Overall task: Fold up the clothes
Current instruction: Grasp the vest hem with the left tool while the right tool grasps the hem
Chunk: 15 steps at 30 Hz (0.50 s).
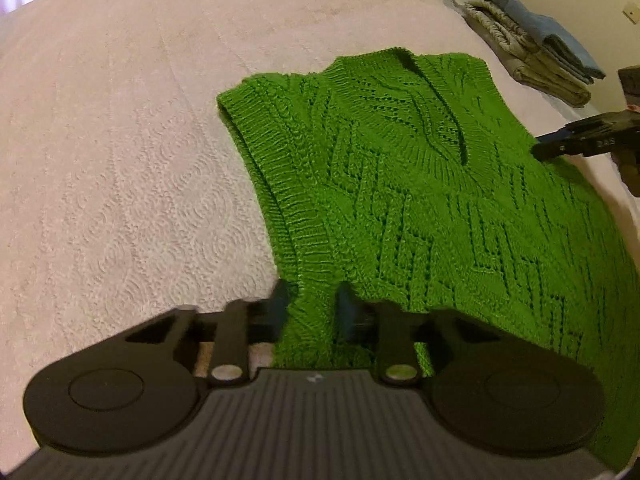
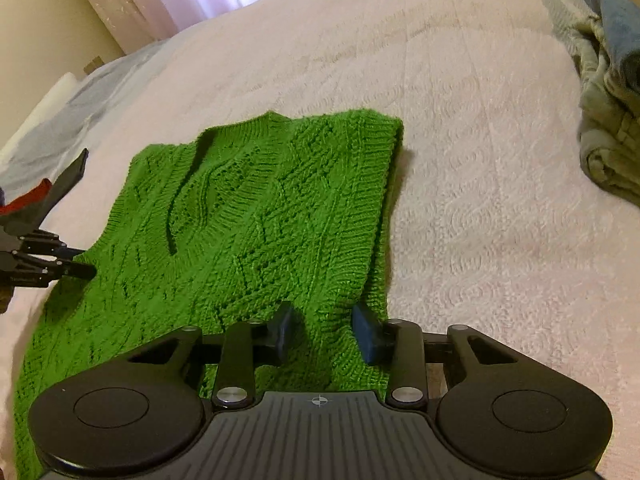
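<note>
Green knit vest [image 1: 400, 184] spread flat on bed [image 1: 120, 160], ahead of both grippers. Left gripper [image 1: 310, 300] fingers spread, vest's left edge between them. Right gripper [image 2: 324, 328] fingers spread over vest's right edge. Vest: openwork pattern, ribbed borders, V-neck. Folded clothes pile [image 1: 532, 48] beyond vest, at bed edge.

The bottom of the green sweater [image 1: 420, 208] hides under both grippers and runs off the picture's edge. The folded pile [image 2: 608, 112] is cut off too.

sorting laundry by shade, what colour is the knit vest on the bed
Bright green knit vest, clearest in the right wrist view.
</note>
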Each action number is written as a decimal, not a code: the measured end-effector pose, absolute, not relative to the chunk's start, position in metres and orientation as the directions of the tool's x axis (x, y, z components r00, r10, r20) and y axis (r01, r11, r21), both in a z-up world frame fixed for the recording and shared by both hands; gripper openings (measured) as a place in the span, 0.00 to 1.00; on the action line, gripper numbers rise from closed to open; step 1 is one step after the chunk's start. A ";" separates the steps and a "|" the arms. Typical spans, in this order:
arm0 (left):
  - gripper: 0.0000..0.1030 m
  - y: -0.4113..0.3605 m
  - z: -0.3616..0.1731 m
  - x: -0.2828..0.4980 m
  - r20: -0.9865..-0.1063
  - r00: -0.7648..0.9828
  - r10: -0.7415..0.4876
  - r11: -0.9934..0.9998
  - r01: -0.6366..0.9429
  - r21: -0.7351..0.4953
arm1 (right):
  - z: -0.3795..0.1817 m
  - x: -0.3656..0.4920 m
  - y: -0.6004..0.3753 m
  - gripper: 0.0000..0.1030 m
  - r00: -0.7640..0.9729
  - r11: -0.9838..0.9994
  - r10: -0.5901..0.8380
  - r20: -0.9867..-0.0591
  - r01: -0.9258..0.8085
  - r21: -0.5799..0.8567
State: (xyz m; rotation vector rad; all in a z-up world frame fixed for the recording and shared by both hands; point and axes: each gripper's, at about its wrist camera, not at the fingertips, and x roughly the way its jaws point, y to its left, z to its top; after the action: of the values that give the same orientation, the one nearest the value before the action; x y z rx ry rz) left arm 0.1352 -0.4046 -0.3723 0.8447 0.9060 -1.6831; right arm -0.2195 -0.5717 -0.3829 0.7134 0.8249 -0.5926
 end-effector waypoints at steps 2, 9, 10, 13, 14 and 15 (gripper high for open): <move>0.20 -0.403 -0.373 0.135 -0.863 -0.252 -0.438 -0.212 0.962 -0.174 | -0.386 -0.221 -0.576 0.36 0.552 0.603 -0.180 -0.815 0.716 0.352; 0.20 -0.406 -0.377 0.141 -0.860 -0.286 -0.423 -0.207 0.954 -0.216 | -0.393 -0.225 -0.586 0.22 0.589 0.557 -0.146 -0.795 0.713 0.426; 0.13 -0.406 -0.377 0.140 -0.859 -0.282 -0.427 -0.216 0.955 -0.206 | -0.391 -0.223 -0.583 0.06 0.582 0.575 -0.157 -0.798 0.711 0.406; 0.09 -0.402 -0.373 0.132 -0.843 -0.260 -0.471 -0.248 0.956 -0.156 | -0.381 -0.217 -0.572 0.05 0.564 0.631 -0.211 -0.798 0.702 0.329; 0.09 -0.399 -0.370 0.130 -0.835 -0.248 -0.492 -0.257 0.957 -0.133 | -0.375 -0.217 -0.567 0.05 0.560 0.651 -0.246 -0.791 0.700 0.293; 0.09 -0.395 -0.366 0.129 -0.822 -0.237 -0.518 -0.253 0.960 -0.117 | -0.372 -0.220 -0.566 0.05 0.552 0.641 -0.284 -0.784 0.717 0.273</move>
State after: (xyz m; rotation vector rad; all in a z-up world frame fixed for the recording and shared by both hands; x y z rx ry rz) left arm 0.1291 -0.3950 -0.3665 0.8134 0.7839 -1.7181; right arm -0.2204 -0.5655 -0.3719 0.6309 0.7742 -0.6404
